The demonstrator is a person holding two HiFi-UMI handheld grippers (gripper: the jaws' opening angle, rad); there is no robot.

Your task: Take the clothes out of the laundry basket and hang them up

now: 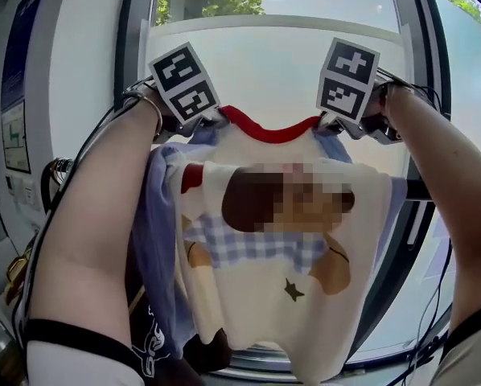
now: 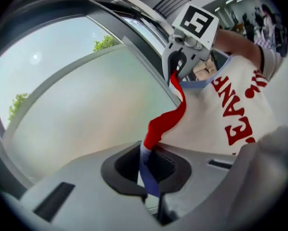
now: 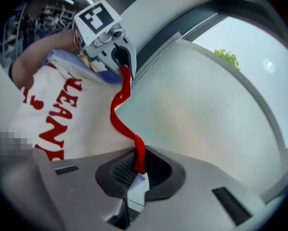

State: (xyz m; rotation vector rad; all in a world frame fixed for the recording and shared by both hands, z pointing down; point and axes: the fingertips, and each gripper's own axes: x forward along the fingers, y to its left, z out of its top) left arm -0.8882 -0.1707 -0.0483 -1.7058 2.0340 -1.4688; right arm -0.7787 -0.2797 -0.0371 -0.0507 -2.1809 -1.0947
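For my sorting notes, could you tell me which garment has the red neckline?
The cream T-shirt in front; the blue garment behind it shows no red trim.

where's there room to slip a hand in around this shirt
Free: the gap above the red collar, between the left gripper and right gripper, against the window pane. Crowded: left of the cream shirt, where blue cloth and dark cloth bunch against the left arm.

The T-shirt [image 1: 281, 296] hangs between the left gripper [image 1: 211, 122] and the right gripper [image 1: 330, 122], before the window [image 1: 265, 55]. Another garment [image 1: 156, 240] hangs behind it.
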